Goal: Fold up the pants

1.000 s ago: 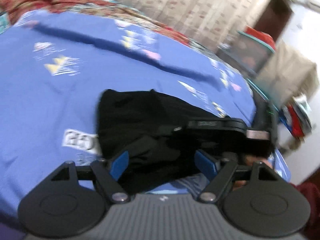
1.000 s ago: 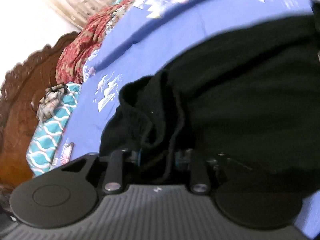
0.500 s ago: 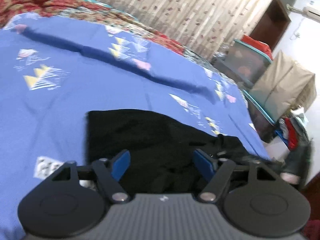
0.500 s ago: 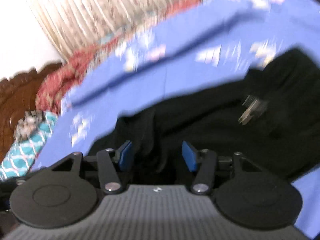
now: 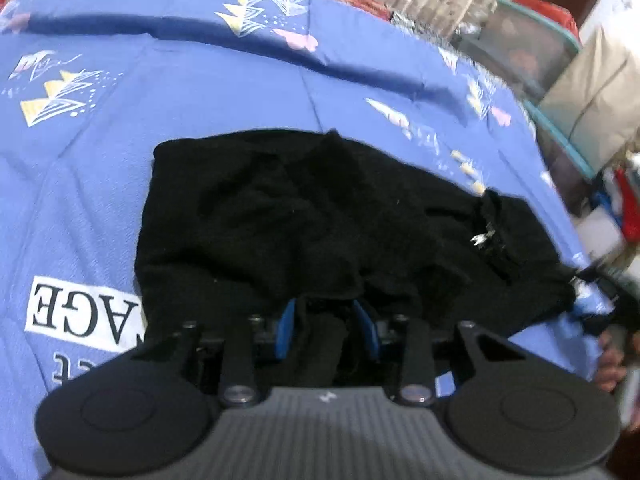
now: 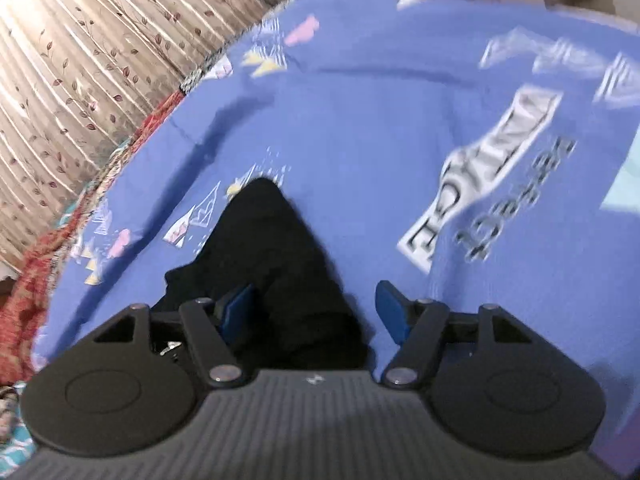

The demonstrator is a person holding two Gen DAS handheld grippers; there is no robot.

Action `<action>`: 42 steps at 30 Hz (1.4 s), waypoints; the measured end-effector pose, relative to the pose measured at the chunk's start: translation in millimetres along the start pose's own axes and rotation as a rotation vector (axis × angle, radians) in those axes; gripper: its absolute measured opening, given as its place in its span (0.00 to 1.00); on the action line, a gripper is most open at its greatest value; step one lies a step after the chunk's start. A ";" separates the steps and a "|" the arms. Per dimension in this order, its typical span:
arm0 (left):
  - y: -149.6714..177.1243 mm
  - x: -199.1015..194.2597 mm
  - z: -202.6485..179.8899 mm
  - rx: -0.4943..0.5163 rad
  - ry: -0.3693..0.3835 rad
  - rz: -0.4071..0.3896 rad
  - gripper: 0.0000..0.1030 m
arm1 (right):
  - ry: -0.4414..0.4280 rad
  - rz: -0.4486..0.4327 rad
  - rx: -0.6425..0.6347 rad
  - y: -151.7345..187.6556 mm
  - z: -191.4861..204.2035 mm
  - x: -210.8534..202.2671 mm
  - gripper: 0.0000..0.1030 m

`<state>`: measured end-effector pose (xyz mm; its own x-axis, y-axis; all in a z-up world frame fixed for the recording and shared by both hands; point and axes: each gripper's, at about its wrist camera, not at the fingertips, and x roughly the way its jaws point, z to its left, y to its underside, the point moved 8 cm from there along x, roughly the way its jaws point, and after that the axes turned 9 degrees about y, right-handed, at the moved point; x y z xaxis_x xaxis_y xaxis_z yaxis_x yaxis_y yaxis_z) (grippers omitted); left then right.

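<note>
The black pants (image 5: pixel 320 216) lie bunched on the blue printed bedsheet (image 5: pixel 200 88). My left gripper (image 5: pixel 326 330) is shut on a fold of the pants at their near edge, with cloth between the blue pads. In the right wrist view a pointed end of the pants (image 6: pixel 268 256) runs back between the fingers. My right gripper (image 6: pixel 316 312) is open, its blue pads wide apart, low over the sheet (image 6: pixel 380 128). The other gripper and the hand holding it (image 5: pixel 608 320) show at the right edge of the left wrist view.
A patterned curtain (image 6: pixel 80 52) hangs behind the bed. A red patterned blanket (image 6: pixel 28 280) lies along the bed's far side. Storage boxes and a fabric-covered cabinet (image 5: pixel 560 60) stand past the bed's right edge.
My left gripper went from open to shut on the pants. My right gripper let go of the pants, opened wide and swung round to face across the sheet.
</note>
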<state>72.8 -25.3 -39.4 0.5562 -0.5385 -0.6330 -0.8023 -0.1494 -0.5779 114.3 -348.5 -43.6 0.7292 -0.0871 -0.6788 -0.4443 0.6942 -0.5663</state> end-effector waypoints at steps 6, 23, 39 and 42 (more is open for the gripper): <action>-17.9 -42.1 -4.3 -0.030 0.076 -0.091 0.42 | -0.056 -0.004 -0.088 -11.8 14.5 -28.0 0.19; -16.9 -113.8 92.6 -0.376 0.075 -0.291 0.48 | -0.521 0.147 -0.885 195.8 272.4 -94.9 0.18; -55.1 -61.8 93.1 -0.323 0.107 -0.216 0.75 | -0.550 0.088 -0.883 175.6 227.8 -118.1 0.42; -70.1 -41.1 86.6 -0.302 0.104 -0.192 0.70 | -0.427 0.039 -0.764 135.0 203.4 -104.3 0.42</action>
<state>124.9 79.2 -17.5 0.6905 -0.5560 -0.4627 -0.7217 -0.4859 -0.4931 84.2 -100.4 45.8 0.7708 0.3081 -0.5576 -0.5884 0.0089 -0.8085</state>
